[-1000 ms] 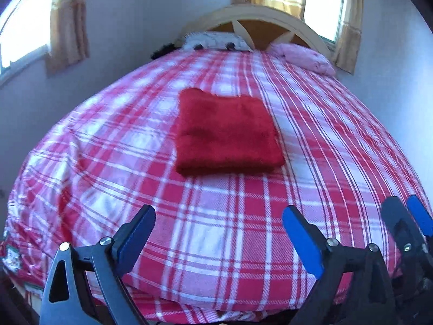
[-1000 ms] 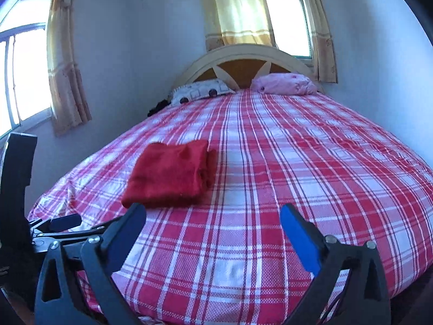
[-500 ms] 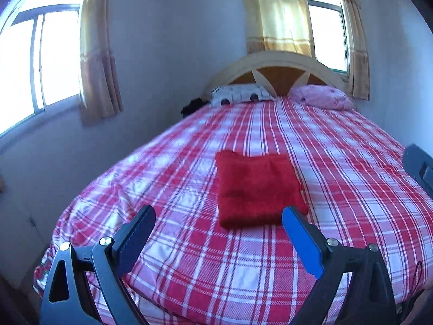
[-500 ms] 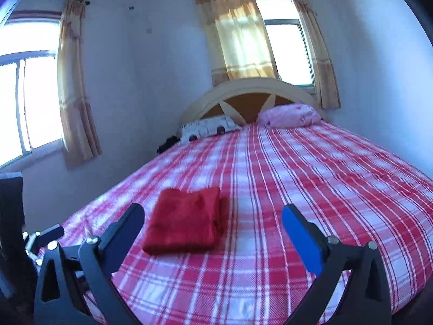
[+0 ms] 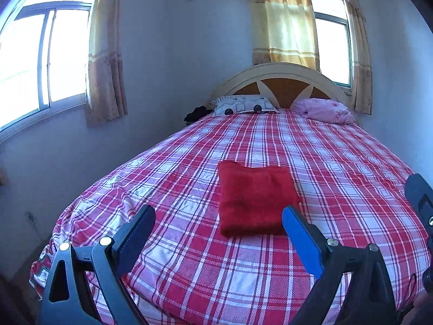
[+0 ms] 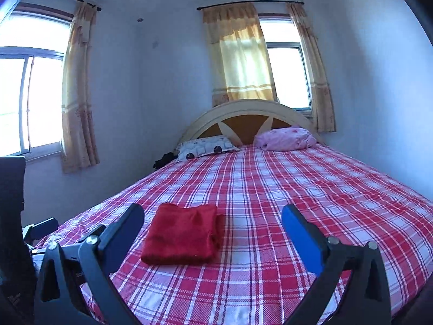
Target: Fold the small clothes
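Grippers first: my left gripper (image 5: pixel 218 224) hangs spread wide with nothing between its fingers, off the near end of the bed, and my right gripper (image 6: pixel 213 224) is spread just the same, also carrying nothing, alongside it to the right. Neither touches cloth.

Ahead of the left one, straight on and a touch right of centre, lies the red garment (image 5: pixel 255 199) on the plaid bedsheet (image 5: pixel 243 279). It sits flat as a tidy folded rectangle, its long axis running near to far, away from me, with the rounded fold at the near edge. From the right gripper the same red garment (image 6: pixel 182 234) lies forward and to the left, its stacked layers showing along its right side. So the left gripper is the closer and better lined up, I reckon; the right would have to cross leftwards to reach it.

Counting now: one red garment, and I see no other loose clothes on the sheet. Two pillows at the far end by the headboard (image 6: pixel 243 113): a patterned pillow (image 6: pixel 205 147) on the left, a pink pillow (image 6: pixel 285 138) on the right. A dark bundle (image 5: pixel 196 113) sits at the far left corner; what it is, I cannot tell. Two windows, curtains on both.

My read: this piece looks finished.
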### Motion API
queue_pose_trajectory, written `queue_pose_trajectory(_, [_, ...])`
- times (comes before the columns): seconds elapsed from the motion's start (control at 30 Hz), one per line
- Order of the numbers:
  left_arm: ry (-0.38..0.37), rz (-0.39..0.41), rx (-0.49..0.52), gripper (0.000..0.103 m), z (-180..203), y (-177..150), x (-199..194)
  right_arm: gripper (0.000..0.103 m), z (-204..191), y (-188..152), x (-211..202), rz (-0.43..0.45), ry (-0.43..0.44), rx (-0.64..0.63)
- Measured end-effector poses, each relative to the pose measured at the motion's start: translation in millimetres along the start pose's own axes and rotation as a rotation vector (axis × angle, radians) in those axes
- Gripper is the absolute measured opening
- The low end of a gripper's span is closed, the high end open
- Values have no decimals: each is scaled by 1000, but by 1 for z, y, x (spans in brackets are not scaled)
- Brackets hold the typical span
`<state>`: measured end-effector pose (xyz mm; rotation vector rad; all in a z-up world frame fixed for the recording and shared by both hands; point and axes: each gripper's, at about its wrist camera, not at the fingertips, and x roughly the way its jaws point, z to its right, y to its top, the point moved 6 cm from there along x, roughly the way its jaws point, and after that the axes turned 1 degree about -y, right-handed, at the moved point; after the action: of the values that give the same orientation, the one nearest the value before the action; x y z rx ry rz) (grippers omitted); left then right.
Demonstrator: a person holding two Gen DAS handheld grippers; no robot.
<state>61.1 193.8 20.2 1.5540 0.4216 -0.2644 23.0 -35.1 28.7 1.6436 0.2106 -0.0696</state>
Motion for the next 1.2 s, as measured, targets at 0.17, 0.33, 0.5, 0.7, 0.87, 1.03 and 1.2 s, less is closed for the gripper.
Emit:
queue_pose_trajectory(0.17, [-3, -1, 6, 95, 2, -1, 1, 103, 0, -5, 3, -19, 1, -3])
queue_pose_trajectory(0.33, [4, 4, 16, 95, 3, -2, 2, 103, 2, -7, 1, -22, 4, 11])
queue_pose_trajectory(0.5, [19, 6, 40, 95, 7, -3, 3, 103, 3, -7, 1, -24, 1, 12])
queue_pose_trajectory(0.7, [22, -25, 63, 95, 13, -10, 12, 103, 6, -12, 5, -53, -11, 6])
queue_pose_trajectory(0.87, [21, -53, 72, 95, 15, -15, 19, 103, 9, -15, 6, -68, -16, 14])
queue_pose_trajectory(1.03, [25, -59, 77, 95, 15, -17, 22, 103, 11, -18, 11, -77, -19, 17])
queue_pose_trajectory(1.2, [24, -62, 76, 95, 14, -18, 23, 103, 11, -20, 13, -89, -18, 18])
